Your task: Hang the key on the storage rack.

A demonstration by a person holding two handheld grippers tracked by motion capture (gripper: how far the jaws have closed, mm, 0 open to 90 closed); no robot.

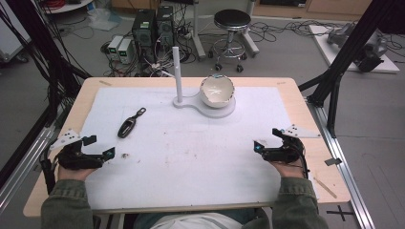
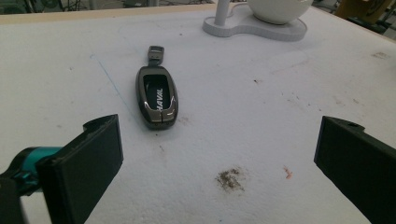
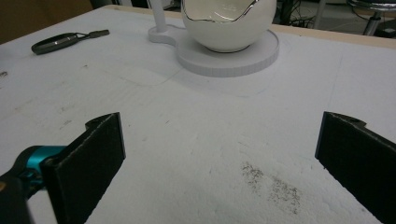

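Observation:
A dark car key fob (image 1: 131,124) lies flat on the white mat, left of centre; it is also seen close up as the key fob (image 2: 157,96) and far off as the key fob (image 3: 65,41). A white egg-shaped bowl (image 1: 217,90) sits on a white stand with an upright post (image 1: 177,76) at the back middle. My left gripper (image 1: 99,147) rests at the mat's left front, open and empty, the fob ahead of it. My right gripper (image 1: 268,138) rests at the right front, open and empty, facing the bowl (image 3: 226,25).
The white mat (image 1: 191,148) covers a wooden table (image 1: 296,95). Small brown stains (image 2: 229,178) mark the mat near the left gripper. Beyond the table's far edge stand a stool (image 1: 231,33), computer cases and cables. Black frame struts (image 1: 344,57) rise at the right.

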